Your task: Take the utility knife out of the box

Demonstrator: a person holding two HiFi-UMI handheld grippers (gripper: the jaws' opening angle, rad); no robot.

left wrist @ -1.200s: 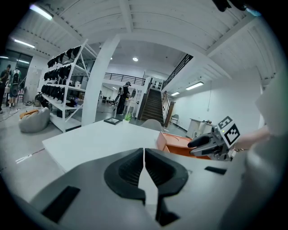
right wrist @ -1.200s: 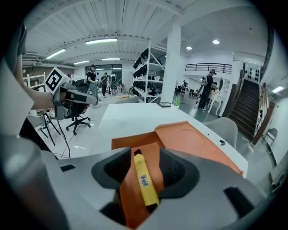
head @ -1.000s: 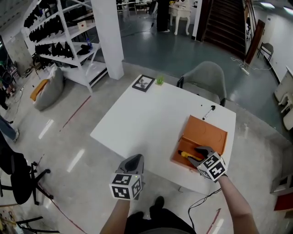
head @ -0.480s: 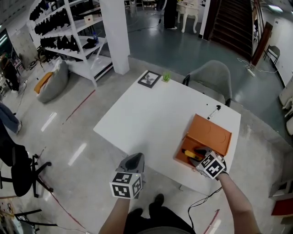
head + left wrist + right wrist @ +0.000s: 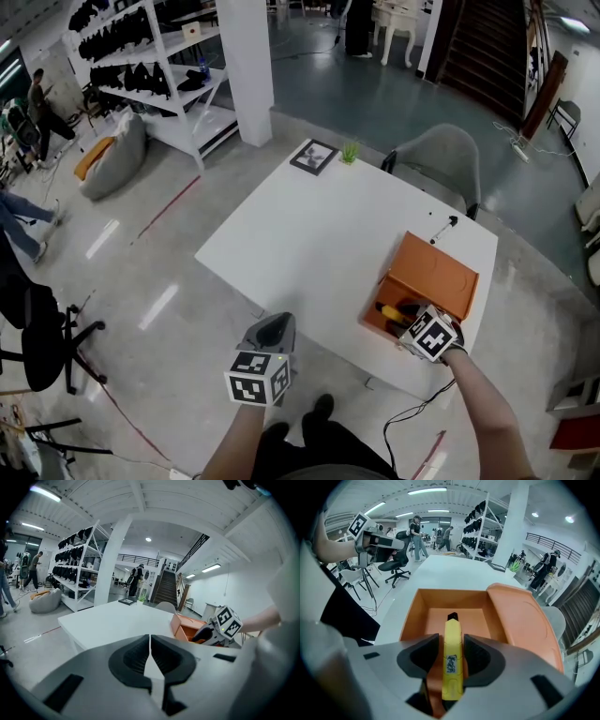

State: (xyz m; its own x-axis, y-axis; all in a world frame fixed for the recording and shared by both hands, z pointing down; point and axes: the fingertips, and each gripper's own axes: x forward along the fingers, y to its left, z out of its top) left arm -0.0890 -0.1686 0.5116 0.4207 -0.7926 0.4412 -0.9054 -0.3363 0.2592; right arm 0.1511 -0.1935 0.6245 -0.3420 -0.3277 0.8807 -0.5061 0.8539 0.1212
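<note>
The right tool [image 5: 451, 657] is sinking into the orange box [image 5: 417, 616] at the desk's [image 5: 309, 234] 4 o'clock corner, its jaws just closing around the yellow utility knife [image 5: 452, 637] lying inside it, not yet pinching it, so the grasp is nearing, while the left tool [image 5: 150, 654] is waiting empty, jaws together.

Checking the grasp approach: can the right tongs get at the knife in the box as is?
Probably yes. The lid lies open, and the knife sits between the right tongs, whose jaws have just been closing. Nothing blocks them, though they don't clearly pinch it yet.
</note>
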